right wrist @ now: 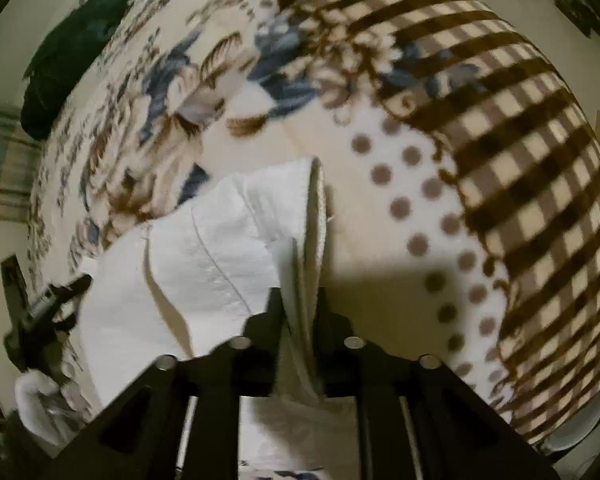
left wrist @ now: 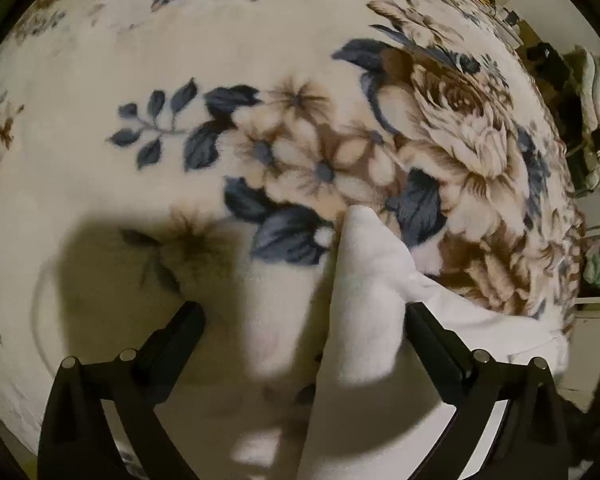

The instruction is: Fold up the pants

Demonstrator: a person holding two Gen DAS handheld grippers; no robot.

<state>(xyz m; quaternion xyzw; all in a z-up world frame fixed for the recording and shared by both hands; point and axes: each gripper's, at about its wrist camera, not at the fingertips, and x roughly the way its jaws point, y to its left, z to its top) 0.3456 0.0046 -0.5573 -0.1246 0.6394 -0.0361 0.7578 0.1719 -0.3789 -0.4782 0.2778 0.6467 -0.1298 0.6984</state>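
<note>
White fabric is what we have in both views: the white pants (right wrist: 204,264), soft and fleecy-looking, lifted off a plush floral blanket (left wrist: 260,52) that covers the bed.

Our right gripper (right wrist: 298,300) has its 2 fingers drawn together on a folded edge of the pants, which stands up between them with a hem-like band rising above the tips. From there the cloth spreads toward the left of that view, creased and partly draped, with a stitched seam running across it.

Our left gripper (left wrist: 304,312) has its fingers wide apart. A peak of the pants (left wrist: 364,280) rises between them, closer to the right finger, but neither pad presses on it as far as we can see, so we judge this tool is not holding the cloth.

In the right wrist view the left gripper (right wrist: 40,308) shows at the far left, just beside the pants' other end, with a white-gloved hand (right wrist: 36,396) below it.

Toward the blanket's far edge in the right view a brown checked border (right wrist: 520,152) and a dotted band run along it.

As for progress, we judge the fold is under way rather than finished: the garment hangs bunched and suspended from 1 held edge. What seems left is to lay it flat, bring the edges together and smooth it. How many folds are already in we cannot tell.
</note>
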